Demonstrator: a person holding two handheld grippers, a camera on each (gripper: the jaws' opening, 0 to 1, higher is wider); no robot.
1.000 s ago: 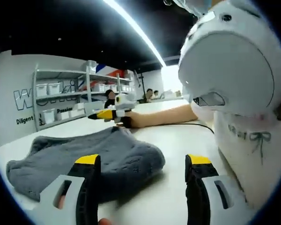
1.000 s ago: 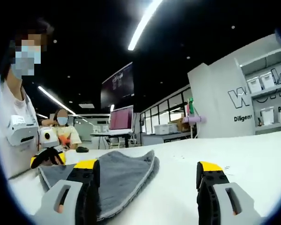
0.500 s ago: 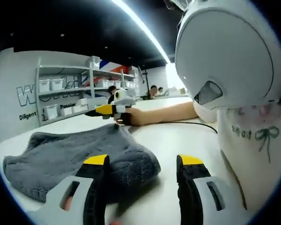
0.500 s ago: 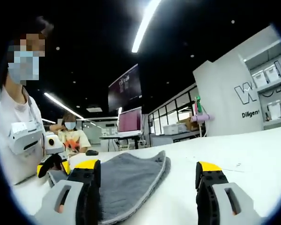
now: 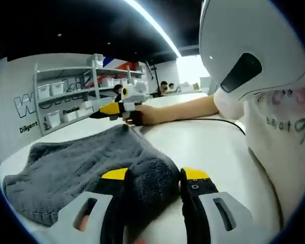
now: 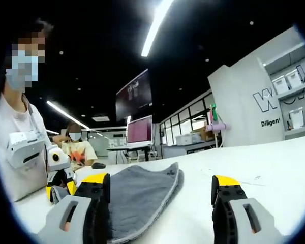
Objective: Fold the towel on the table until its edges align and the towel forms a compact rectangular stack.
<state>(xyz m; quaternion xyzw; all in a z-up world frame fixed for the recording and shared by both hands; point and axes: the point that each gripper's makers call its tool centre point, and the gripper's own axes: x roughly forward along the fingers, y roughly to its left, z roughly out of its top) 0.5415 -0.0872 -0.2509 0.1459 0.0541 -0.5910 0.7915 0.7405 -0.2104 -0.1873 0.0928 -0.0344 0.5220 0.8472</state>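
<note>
- Left gripper view: left gripper (image 5: 155,178) low over the white table (image 5: 208,145), yellow-tipped jaws drawn in to a narrow gap, a fold of the grey towel (image 5: 86,162) bulging between them; whether pinched tight or merely flanked, cannot tell.
- Towel lying rumpled and doubled over on the table, long axis running from the near fold at the jaws away toward the far left, a narrower corner pointing off toward the right gripper (image 5: 104,110).
- Right gripper seen there from the side beyond the towel, held in a hand (image 5: 142,115) on an outstretched bare arm, yellow tips at or just over the towel's far corner; contact not clear.
- Large white rounded housing (image 5: 254,46) looming at upper right, a person's pale shirt with a small bow print (image 5: 295,132) beside it.
- Shelving with white bins (image 5: 66,99) against the far wall, a ceiling light strip (image 5: 152,23) overhead.
- Right gripper view: right gripper (image 6: 157,193) with jaws spread wide, nothing between them; left jaw standing in front of the towel's (image 6: 142,195) edge, right jaw over bare table.
- Towel from this side a flat grey tongue, rounded end pointing away from the camera, lengthwise along the line of sight.
- Left gripper (image 6: 58,185) at the towel's far left end, yellow tips close together.
- Monitor (image 6: 139,130) and masked seated person (image 6: 76,150) in the background.
</note>
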